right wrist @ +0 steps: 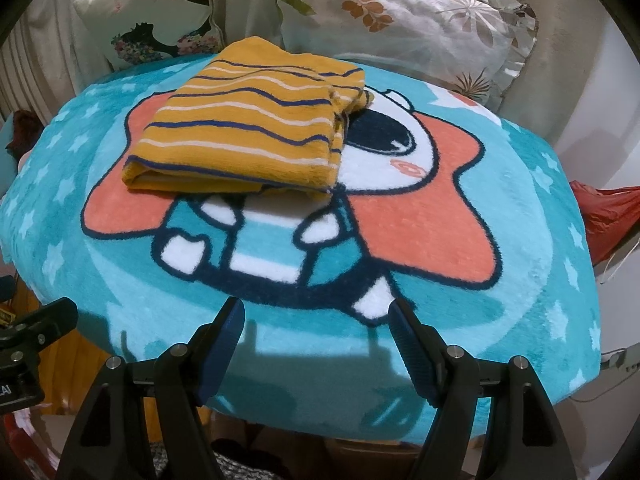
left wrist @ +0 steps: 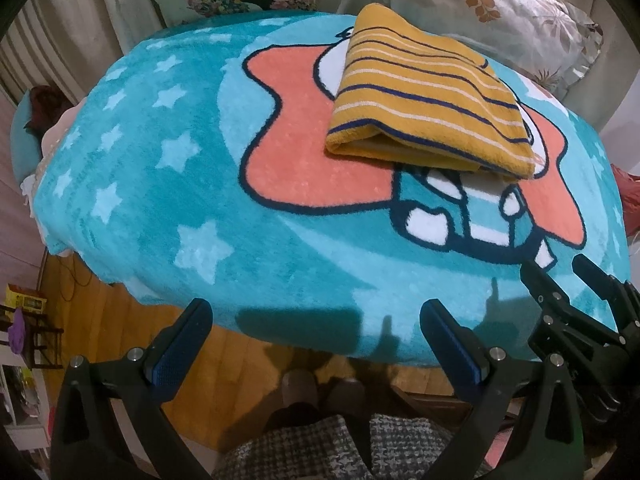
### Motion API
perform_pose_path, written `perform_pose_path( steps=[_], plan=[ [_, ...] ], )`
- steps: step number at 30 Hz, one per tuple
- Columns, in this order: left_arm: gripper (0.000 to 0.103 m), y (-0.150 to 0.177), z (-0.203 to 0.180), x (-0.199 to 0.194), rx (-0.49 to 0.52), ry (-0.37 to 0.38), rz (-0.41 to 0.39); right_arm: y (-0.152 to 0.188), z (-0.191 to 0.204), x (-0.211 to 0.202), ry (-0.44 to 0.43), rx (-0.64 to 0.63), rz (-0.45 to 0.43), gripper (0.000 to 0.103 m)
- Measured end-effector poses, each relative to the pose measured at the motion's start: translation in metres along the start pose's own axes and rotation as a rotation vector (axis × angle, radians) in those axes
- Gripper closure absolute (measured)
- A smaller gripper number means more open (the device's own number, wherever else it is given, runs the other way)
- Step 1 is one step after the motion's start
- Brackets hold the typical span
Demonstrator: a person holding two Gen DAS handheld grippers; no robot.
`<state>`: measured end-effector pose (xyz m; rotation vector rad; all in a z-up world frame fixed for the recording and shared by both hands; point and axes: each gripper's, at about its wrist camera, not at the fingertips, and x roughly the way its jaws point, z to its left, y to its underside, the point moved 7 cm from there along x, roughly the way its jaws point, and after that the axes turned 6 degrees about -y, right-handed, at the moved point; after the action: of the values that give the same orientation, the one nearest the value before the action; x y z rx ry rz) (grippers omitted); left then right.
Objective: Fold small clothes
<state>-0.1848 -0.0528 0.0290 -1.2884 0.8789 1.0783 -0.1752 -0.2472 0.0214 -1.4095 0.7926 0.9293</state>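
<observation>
The yellow striped garment (left wrist: 428, 96) lies folded into a thick, roughly rectangular bundle on the far half of the blue star blanket (left wrist: 160, 184) that covers the bench. It sits over the upper part of the cartoon figure (right wrist: 360, 184) woven into the blanket, with two cushions just behind it.

Both claws hang above the near edge of the blanket, well apart from the garment and pointing steeply down. The left claw (left wrist: 316, 320) stands released, its blue pads spread wide with only blanket between them. The right claw (right wrist: 316, 320) is likewise released and empty.

The relation that matters is the garment's direction from each claw. From the left claw it lies ahead and off to the right; from the right claw it lies ahead and off to the left. So it sits between the two lines of reach, about evenly far from both, and I judge neither hand clearly nearer.

Its long axis runs roughly across both views, side to side, with the stripes running the same way. The thick folded lip faces the claws along the near side. In the right wrist view the right-hand end looks looser, with bunched layers showing at the far corner.

The fold looks largely done. If one more fold or a tidy is wanted, it would call for reaching forward and inward, each claw taking one end of the long axis.
</observation>
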Motion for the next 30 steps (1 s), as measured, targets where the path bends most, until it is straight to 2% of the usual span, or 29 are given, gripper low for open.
perform_pose_path(
  steps=[12,30],
  plan=[
    [0.000,0.003,-0.008,0.001,0.015,0.002,0.008,0.002,-0.011,-0.005,0.012,0.020,-0.011,0.024],
    [0.000,0.008,-0.001,0.002,-0.005,-0.005,0.014,0.002,0.002,-0.005,-0.001,-0.004,-0.015,0.023]
  ],
)
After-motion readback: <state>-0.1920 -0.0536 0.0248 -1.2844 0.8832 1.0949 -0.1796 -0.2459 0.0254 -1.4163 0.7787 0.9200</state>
